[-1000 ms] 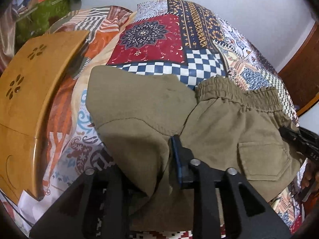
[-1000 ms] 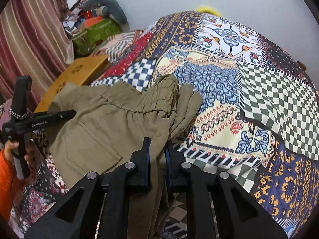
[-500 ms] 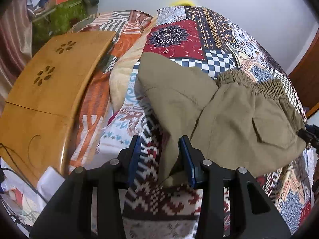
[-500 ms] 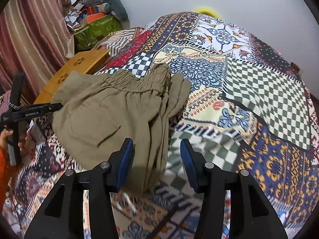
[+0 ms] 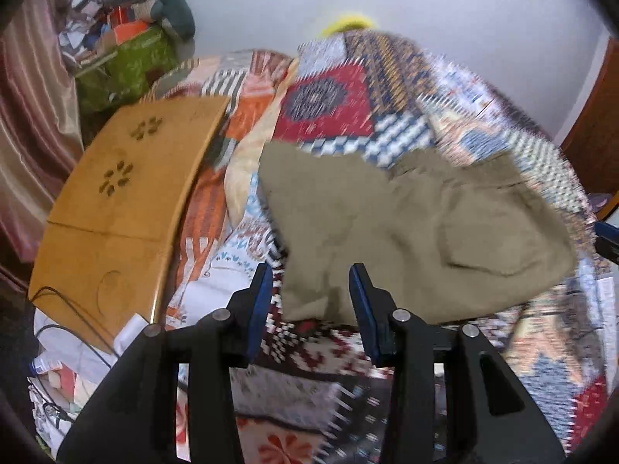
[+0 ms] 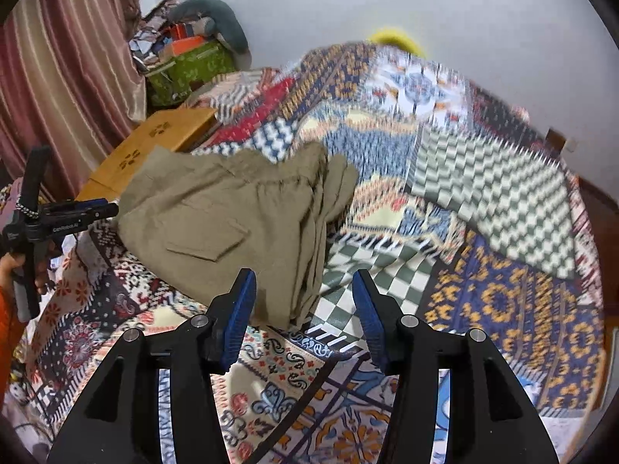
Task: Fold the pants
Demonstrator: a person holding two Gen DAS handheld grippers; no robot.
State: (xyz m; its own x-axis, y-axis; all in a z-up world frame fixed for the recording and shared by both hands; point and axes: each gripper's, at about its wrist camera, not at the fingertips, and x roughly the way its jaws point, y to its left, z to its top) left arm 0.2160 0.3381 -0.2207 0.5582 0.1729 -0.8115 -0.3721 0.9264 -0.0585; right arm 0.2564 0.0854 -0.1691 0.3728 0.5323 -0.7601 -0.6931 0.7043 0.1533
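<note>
**Folded pants lie on the bed, both grippers apart and clear of the cloth**

Your olive-khaki pants (image 5: pixel 418 232) lie folded into a compact bundle on the patchwork bedspread (image 6: pixel 483 232). In the right wrist view the pants (image 6: pixel 240 224) show a flapped pocket facing up near the middle of the frame, the gathered elastic waistband along the upper edge, and several stacked layers of cloth along the right edge of the bundle. In the left wrist view a plain folded panel lies over the left part and the pocket sits at centre right. Both pictures are blurred over the bedspread.

At the upper left of both frames a green patterned box (image 6: pixel 193 69) stands by the wall with orange and mixed items heaped on top; what is inside I cannot tell. A wooden lap table (image 5: pixel 120 208) with flower-shaped cut-outs rests on the bed's left side, just beside the pants.

Your left hand-held gripper (image 5: pixel 309 309) has just been opening and stands apart; the near lower corner of the pants shows between its blue pads, but they do not press on it. Your right hand-held gripper (image 6: pixel 301 309) has likewise just been opening and stands apart, with the bundle's lower right corner just beyond its tips and untouched. In the right wrist view the left hand-held gripper (image 6: pixel 96 210) points at the bundle's left edge, your hand (image 6: pixel 19 270) on its handle.
</note>
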